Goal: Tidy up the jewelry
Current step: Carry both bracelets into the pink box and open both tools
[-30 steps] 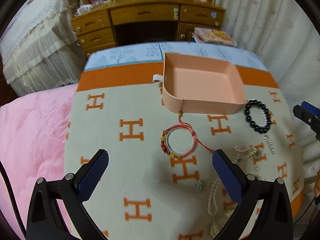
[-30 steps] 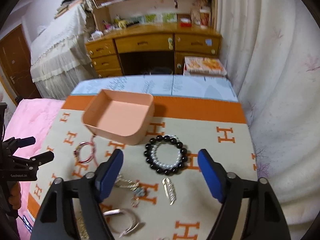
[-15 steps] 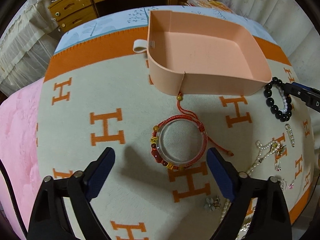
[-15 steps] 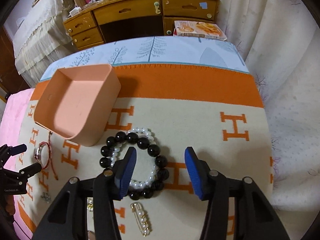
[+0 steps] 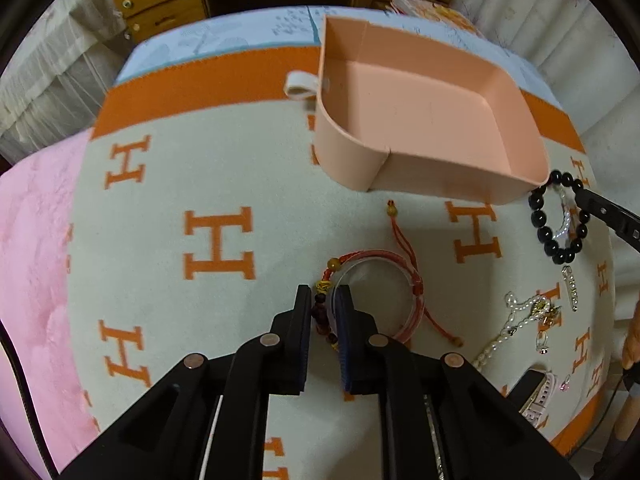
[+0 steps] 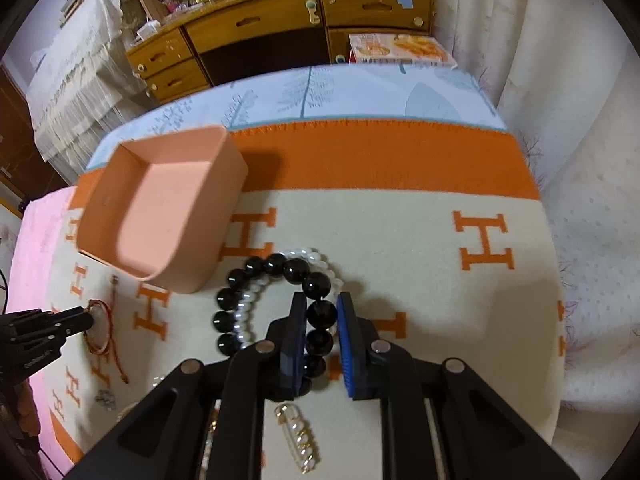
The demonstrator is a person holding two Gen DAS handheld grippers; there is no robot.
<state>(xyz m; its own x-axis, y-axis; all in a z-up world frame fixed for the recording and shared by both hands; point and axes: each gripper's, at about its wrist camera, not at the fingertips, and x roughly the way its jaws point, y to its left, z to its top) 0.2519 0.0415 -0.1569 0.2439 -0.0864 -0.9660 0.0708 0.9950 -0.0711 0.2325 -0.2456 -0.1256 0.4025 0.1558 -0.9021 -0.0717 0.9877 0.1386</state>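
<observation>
2 grips at once, 1 bracelet in each claw.

We have the left gripper [image 5: 325,300] clenched on the beaded side of the red bracelet [image 5: 376,292]; its jaws have just been closing, and the cord band sits between the pads so that it will lift as 1 loop. The bracelet lies at 6 o'clock from the pink tray [image 5: 420,120], apart from it. Our right gripper [image 6: 322,316] has just been closing too and now pinches 1 black bead of the black bracelet [image 6: 276,304], which lies with a pearl strand [image 6: 248,312] just at 4 o'clock from the tray [image 6: 160,216]. We judge both grips are taken on the near rim because the open tray waits beyond, still empty. Loose chains [image 5: 532,316] lie at 3 o'clock from the red bracelet.
</observation>
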